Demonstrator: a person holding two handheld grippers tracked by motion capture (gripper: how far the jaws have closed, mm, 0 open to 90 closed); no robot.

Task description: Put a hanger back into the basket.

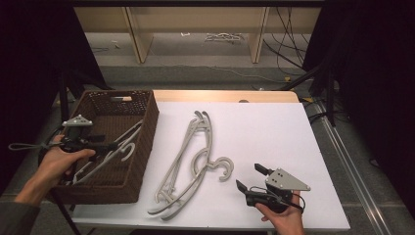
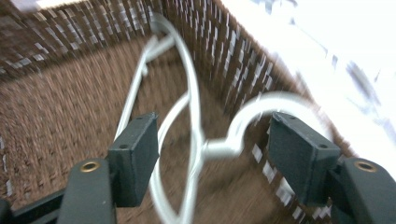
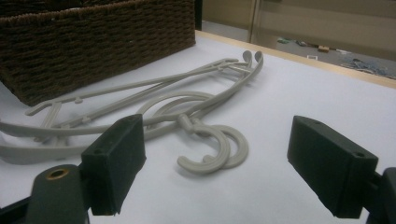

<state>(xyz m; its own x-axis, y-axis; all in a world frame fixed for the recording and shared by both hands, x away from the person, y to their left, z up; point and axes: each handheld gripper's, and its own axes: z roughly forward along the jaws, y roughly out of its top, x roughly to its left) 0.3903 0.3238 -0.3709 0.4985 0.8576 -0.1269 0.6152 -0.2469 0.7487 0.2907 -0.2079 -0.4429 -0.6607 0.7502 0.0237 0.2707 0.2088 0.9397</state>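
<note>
Hanger | lying in basket | left hand-held gripper open above it

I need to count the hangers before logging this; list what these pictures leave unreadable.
- Hangers on the table: overlapped in the high view, so the count is uncertain.
- Hanger in the basket: motion blur in the left gripper view; lower end cut by the edge.
- Basket floor: partly hidden by the left hand-held gripper.

White table: wicker basket, grey hangers
</note>
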